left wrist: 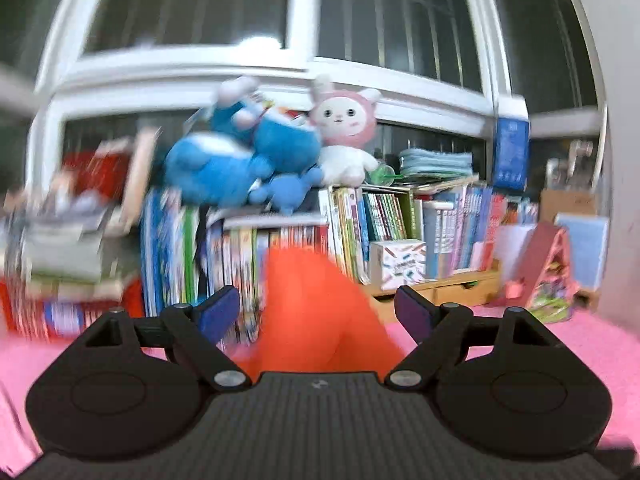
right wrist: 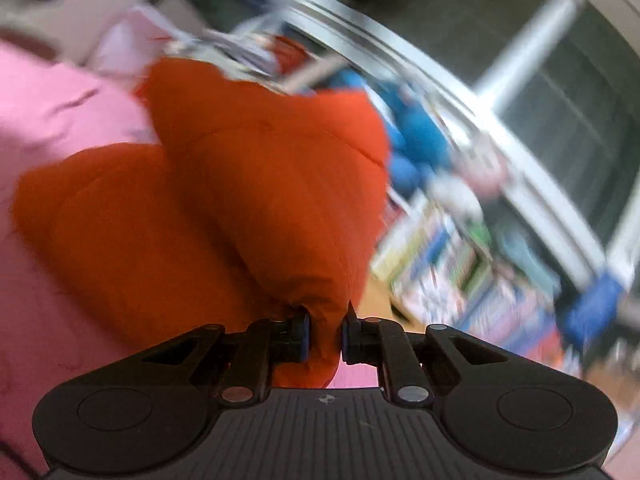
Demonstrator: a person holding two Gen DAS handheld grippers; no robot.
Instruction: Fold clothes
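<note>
My right tool (right wrist: 326,334) pinches the orange garment (right wrist: 256,200), lifted and bunched, nowhere near folded; left tool (left wrist: 316,312) gapes empty.

black ribbed tongs (left wrist: 318,312), blue pads (left wrist: 218,312)

Garment (left wrist: 316,312) on blanket (left wrist: 580,344), before bookshelf (left wrist: 400,216)
</note>
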